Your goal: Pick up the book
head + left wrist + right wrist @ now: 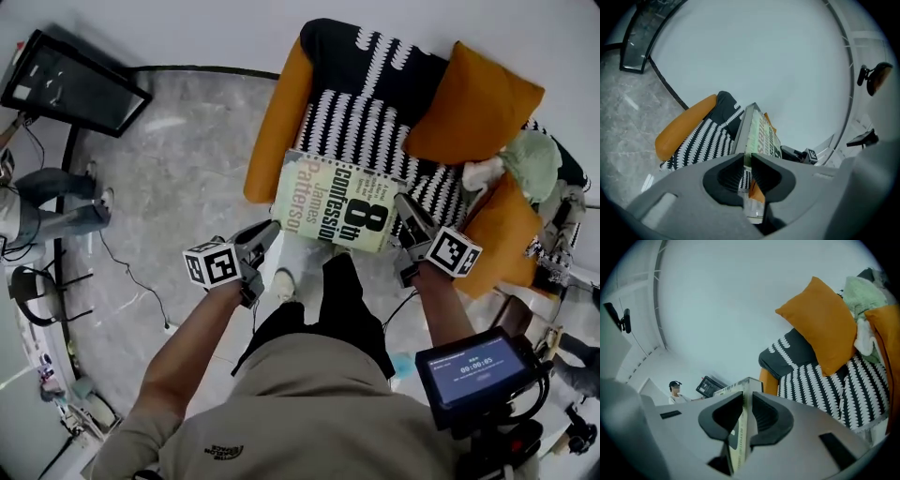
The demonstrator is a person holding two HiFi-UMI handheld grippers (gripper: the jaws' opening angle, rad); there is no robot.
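A pale green paperback book (337, 202) with large dark title print hangs in the air in front of the sofa, held flat between both grippers. My left gripper (267, 234) is shut on its left edge; in the left gripper view the book (757, 136) runs edge-on away from the clamped jaws (746, 171). My right gripper (405, 214) is shut on its right edge, and the right gripper view shows the book (740, 427) pinched between the pads (746, 418).
Behind the book stands a black-and-white patterned sofa (361, 89) with orange cushions (473, 103) and an orange armrest (277, 127). A green soft toy (530, 164) lies at the right. A monitor (70, 84) and a bystander (37, 202) are at the left on the marble floor.
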